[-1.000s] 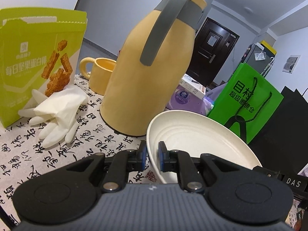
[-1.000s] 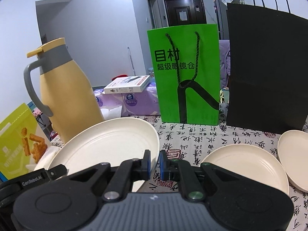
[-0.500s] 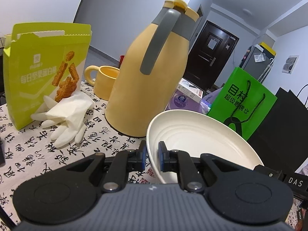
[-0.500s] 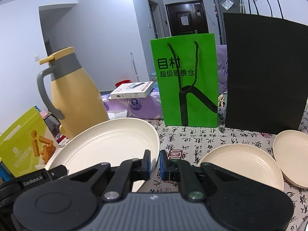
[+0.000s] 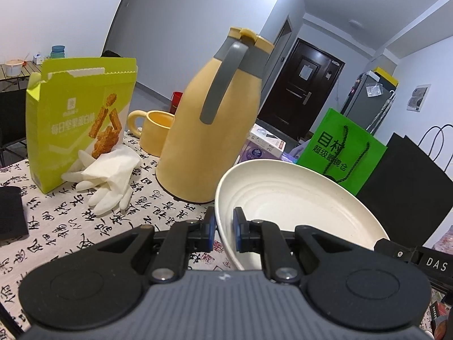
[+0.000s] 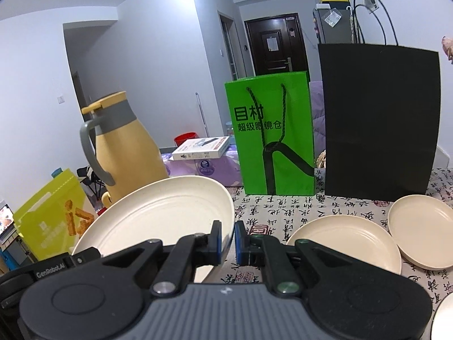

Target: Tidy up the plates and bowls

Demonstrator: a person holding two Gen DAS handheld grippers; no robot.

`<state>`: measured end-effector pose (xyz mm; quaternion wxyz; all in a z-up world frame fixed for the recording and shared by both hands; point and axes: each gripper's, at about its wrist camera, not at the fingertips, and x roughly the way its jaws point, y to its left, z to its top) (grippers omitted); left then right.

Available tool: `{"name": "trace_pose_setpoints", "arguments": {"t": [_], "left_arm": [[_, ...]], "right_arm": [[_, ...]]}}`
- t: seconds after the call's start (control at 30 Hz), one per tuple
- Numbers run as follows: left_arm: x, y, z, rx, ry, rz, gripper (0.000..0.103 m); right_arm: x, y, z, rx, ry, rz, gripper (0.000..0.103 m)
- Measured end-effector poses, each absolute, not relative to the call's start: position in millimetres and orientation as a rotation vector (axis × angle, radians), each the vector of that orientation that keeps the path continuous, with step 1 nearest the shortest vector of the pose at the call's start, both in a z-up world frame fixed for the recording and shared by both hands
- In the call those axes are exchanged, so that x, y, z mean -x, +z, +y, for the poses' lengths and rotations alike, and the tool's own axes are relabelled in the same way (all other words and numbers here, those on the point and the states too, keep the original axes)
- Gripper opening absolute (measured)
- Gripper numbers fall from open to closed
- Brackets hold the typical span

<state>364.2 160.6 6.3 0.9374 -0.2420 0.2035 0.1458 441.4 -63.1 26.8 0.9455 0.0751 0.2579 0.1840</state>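
A large cream plate [image 5: 297, 206] hangs above the table, held by both grippers. My left gripper [image 5: 224, 228] is shut on its left rim. My right gripper [image 6: 227, 239] is shut on its right rim, where the plate [image 6: 158, 215] fills the lower left of that view. Each gripper's body shows at the edge of the other's view. Two smaller cream plates lie on the tablecloth to the right, one [image 6: 344, 240] near and one [image 6: 421, 226] further right. A sliver of another plate [image 6: 444, 320] shows at the bottom right corner.
A tall yellow jug [image 5: 215, 130] stands just behind the held plate, with a yellow mug [image 5: 154, 133], a green snack box [image 5: 79, 119] and white rubber gloves [image 5: 107, 175] to its left. A green bag [image 6: 273, 136] and a black bag [image 6: 376, 119] stand at the back.
Both grippers have risen and drawn back with the plate held between them. The jug, the box and the bags look smaller and lower in view.
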Motion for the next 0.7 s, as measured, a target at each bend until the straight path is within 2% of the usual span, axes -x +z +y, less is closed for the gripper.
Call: {"name": "trace_pose_setpoints", "arguments": {"t": [0.7], "left_arm": [[-291, 36, 130, 0.444, 0.299, 0.353, 0.013]], "right_arm": [[-366, 47, -91, -0.172, 0.371, 0.464, 0.009]]}}
